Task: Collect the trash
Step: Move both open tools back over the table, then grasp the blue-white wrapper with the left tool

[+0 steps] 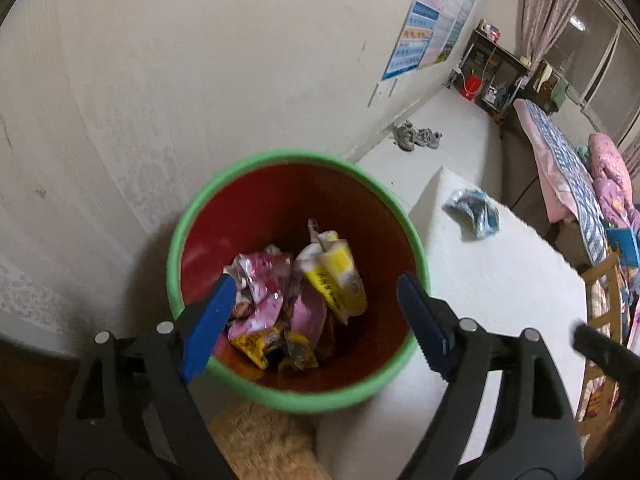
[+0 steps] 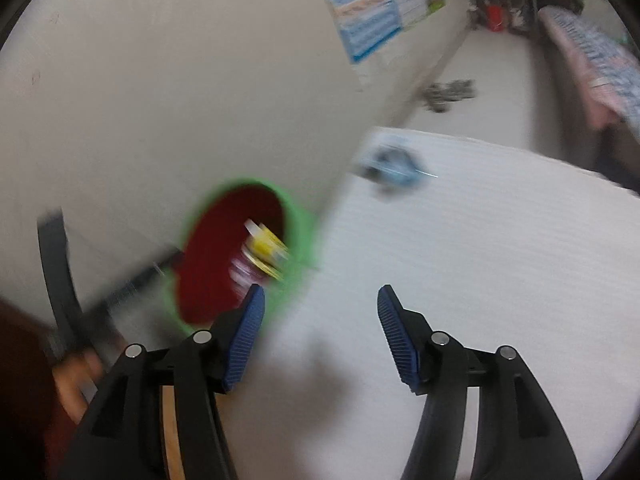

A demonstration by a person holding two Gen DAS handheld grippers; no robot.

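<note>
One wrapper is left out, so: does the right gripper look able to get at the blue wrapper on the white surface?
Probably yes. The right gripper is open and empty, and only bare white surface lies between it and the blue wrapper.

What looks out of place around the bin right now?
One crumpled blue-and-silver wrapper lies on the white table, outside the green-rimmed bin that already holds pink and yellow wrappers. Both the left tongs and right tongs are open and empty. Nothing looks spilled.
</note>
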